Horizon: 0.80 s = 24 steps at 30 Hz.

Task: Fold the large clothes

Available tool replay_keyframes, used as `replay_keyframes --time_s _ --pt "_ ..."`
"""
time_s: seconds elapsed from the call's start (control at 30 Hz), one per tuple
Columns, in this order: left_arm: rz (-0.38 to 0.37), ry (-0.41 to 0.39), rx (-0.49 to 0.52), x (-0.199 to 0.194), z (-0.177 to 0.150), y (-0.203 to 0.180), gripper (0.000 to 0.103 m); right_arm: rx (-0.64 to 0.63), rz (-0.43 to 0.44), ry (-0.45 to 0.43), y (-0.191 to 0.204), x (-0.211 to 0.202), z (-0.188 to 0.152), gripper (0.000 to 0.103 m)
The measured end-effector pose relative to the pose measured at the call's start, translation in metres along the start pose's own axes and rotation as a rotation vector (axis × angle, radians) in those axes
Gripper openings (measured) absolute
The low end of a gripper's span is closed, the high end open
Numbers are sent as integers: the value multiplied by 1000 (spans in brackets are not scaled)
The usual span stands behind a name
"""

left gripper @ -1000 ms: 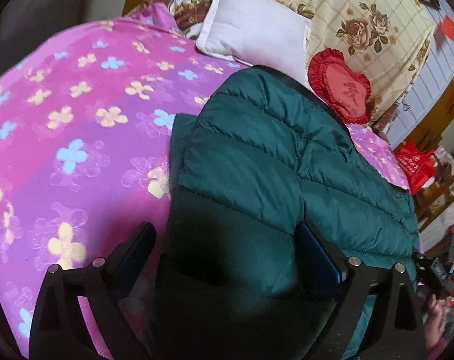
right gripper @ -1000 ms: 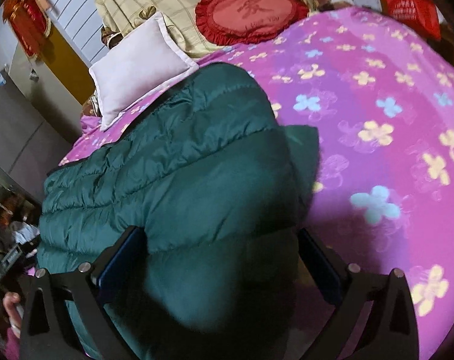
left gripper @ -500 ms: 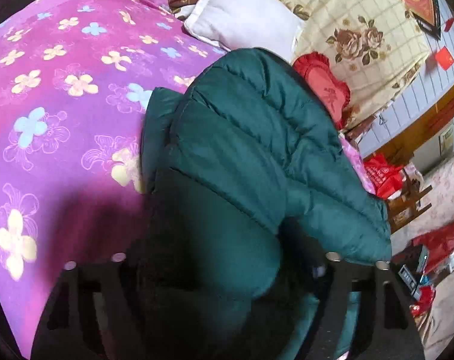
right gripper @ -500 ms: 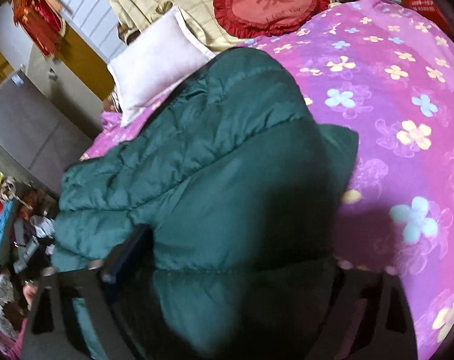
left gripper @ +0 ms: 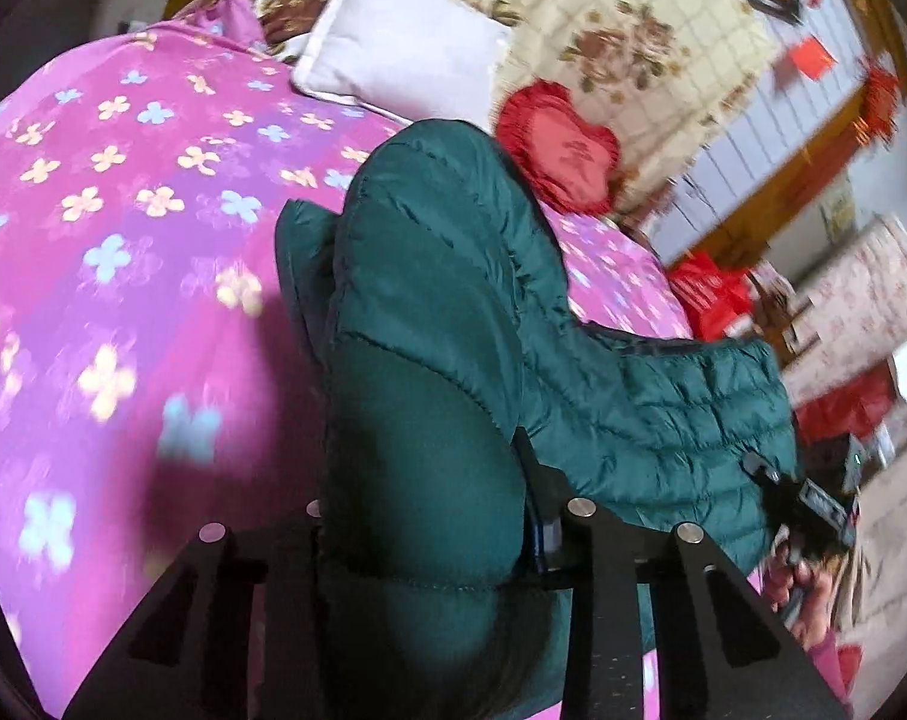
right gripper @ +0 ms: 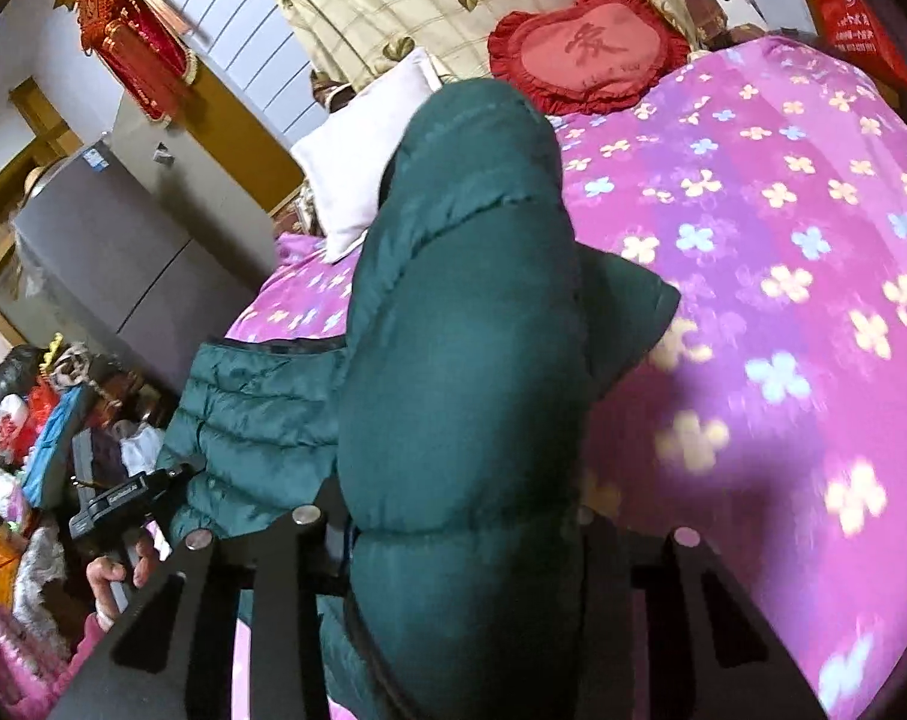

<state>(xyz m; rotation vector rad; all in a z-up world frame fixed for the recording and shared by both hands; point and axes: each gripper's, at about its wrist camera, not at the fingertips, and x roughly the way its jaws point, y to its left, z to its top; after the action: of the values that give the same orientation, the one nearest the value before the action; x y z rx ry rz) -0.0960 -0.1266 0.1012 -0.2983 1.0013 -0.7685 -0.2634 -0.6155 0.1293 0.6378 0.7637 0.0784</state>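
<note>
Jacket (left gripper: pixel 429 324): quilted cloth with a faint sheen, stitched in puffy bands. Bedspread (left gripper: pixel 123 276): smooth cloth with printed flowers. Pillow (left gripper: pixel 405 48): matt cloth. Cushion (right gripper: pixel 585 48): ruffled cloth. Left gripper (left gripper: pixel 429 516): matt black plastic, shiny metal pins.

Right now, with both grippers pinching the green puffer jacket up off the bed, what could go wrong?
1. The left gripper and right gripper each pinch thick, slick padding of the green puffer jacket; it may slip out.
2. Part of the jacket hangs over the edge of the bed; its weight could drag the fold crooked.
</note>
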Motion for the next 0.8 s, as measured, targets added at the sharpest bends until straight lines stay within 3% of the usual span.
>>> replay_keyframes --time_s 0.17,0.23,0.3,0.4,0.53,0.8 --pt "62 43 17 -33 -43 -4 16 8 32 53 6 -42 -43 41" --pt "151 55 29 -28 -59 0 23 13 12 72 4 -46 -61 44" --pt "233 68 11 -15 -68 9 45 -1 -64 74 2 -43 -72 60" --pt "296 22 -32 -8 -71 17 64 1 -251 115 -11 -19 -89 83" --pt "391 -32 -12 -29 -78 4 63 1 -325 81 -6 -17 -94 84" --pt "577 -201 163 -76 -86 -40 63 -64 -402 -22 34 -71 -100 85"
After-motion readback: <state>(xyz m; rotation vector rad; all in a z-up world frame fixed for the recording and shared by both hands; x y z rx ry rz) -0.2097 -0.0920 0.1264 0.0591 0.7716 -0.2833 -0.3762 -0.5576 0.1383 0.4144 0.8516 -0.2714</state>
